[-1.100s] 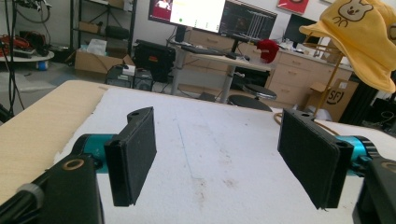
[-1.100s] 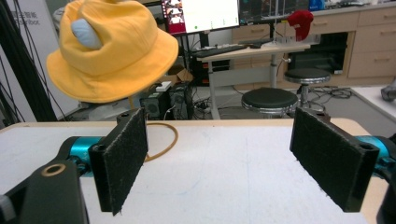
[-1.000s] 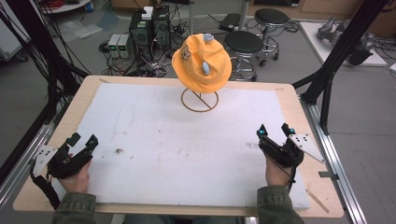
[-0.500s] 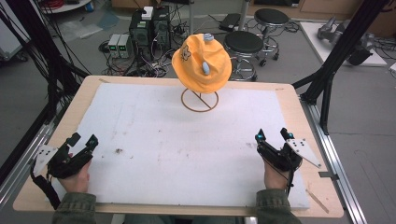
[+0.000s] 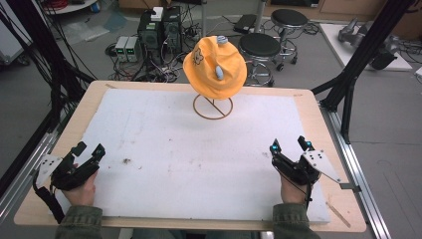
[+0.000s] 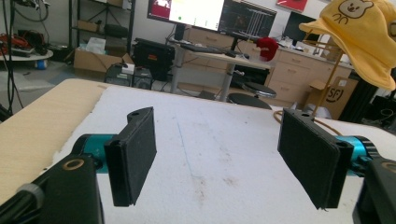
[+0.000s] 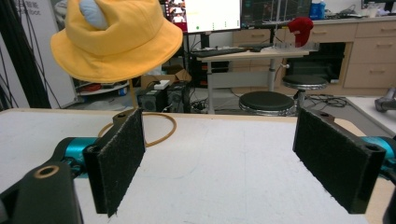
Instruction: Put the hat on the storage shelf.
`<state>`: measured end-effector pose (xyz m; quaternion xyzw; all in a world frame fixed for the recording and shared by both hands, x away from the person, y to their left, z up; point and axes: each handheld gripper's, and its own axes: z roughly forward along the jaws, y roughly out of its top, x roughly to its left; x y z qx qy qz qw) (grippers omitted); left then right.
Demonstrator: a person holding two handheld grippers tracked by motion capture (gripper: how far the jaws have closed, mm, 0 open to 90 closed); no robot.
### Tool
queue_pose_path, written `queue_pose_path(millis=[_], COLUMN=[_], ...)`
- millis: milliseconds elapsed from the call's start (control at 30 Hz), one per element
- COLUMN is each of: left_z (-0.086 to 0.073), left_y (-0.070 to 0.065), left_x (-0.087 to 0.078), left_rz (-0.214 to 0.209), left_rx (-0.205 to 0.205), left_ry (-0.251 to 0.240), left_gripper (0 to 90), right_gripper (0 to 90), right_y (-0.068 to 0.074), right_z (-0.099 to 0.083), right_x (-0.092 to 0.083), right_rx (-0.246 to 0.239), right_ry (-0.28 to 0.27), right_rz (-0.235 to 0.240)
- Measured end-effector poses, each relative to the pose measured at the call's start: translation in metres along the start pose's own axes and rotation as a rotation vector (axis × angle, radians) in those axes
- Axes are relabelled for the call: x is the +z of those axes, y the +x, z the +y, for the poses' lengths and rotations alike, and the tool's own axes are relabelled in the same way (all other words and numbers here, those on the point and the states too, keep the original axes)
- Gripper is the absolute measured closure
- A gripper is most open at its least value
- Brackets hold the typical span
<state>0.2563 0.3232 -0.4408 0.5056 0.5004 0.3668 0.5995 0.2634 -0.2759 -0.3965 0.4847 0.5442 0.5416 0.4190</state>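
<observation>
Left gripper (image 5: 88, 150) low at near left of table, jaws wide apart, nothing between; flat black felt-like pads (image 6: 135, 154), teal collars behind. Right gripper (image 5: 289, 145) at near right, jaws equally wide, empty; fuzzy black pads (image 7: 122, 154). Both held from below by hands, olive sleeves at near edge, jaws pointing toward far side. Yellow hat (image 5: 214, 67), soft fabric, floppy brim, bear face on crown, hangs on thin wire stand with ring base (image 5: 213, 107) at far centre, well apart from both grippers. Table (image 5: 308, 107) pale wood, covered by rough white sheet (image 5: 189, 149) with small dark stains.
</observation>
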Motion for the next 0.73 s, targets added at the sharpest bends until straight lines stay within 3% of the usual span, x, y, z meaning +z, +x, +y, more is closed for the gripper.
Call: queue_pose_path(millis=[733], left_z=[-0.0007], left_y=[0.0022], left_x=[0.0030], left_rz=[-0.002], left_rx=[-0.017], left_ry=[0.010], left_gripper=[28.0], right_gripper=[13.2], right_y=[-0.0099], right_z=[-0.0001], right_x=[-0.0040], right_rx=[0.007], right_ry=[-0.007], right_rz=[-0.011])
